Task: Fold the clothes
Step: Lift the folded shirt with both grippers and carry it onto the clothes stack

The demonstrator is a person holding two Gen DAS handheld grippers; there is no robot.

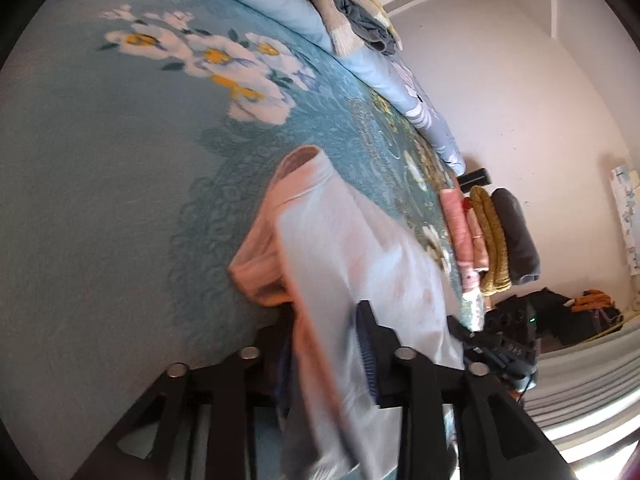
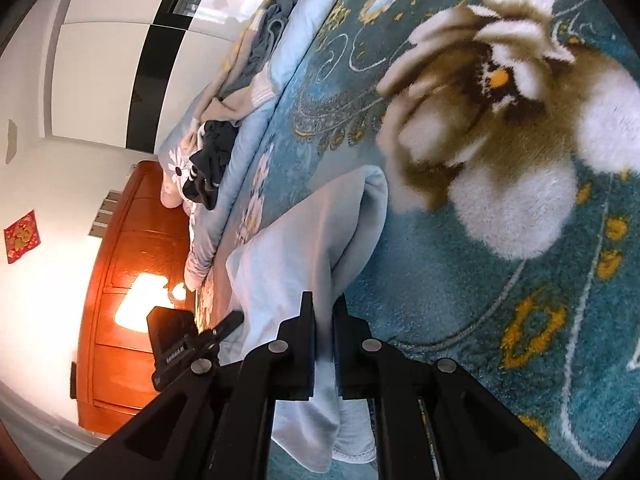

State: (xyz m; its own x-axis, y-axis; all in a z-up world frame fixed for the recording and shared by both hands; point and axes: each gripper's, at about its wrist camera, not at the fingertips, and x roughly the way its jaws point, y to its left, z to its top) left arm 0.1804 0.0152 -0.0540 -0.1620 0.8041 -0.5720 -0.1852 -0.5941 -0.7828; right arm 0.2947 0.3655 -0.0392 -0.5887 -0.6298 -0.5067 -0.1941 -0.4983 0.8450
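Holding the pale garment (image 1: 352,248) above the teal floral blanket (image 1: 100,200), the left gripper (image 1: 324,320) stands part open around bunched cloth while the right gripper (image 2: 325,312) pinches an edge nearly closed. Keep both edges level and taut before laying it flat.

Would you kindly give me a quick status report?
Left gripper, right gripper: both shut on pale garment. Garment half-lifted off teal blanket. Nothing in the way.

blanket (image 1: 100,200): teal, white and yellow flowers
shirt (image 1: 352,248): pale blue, pink collar
quilt (image 2: 280,60): light blue
headboard (image 2: 132,280): orange-brown
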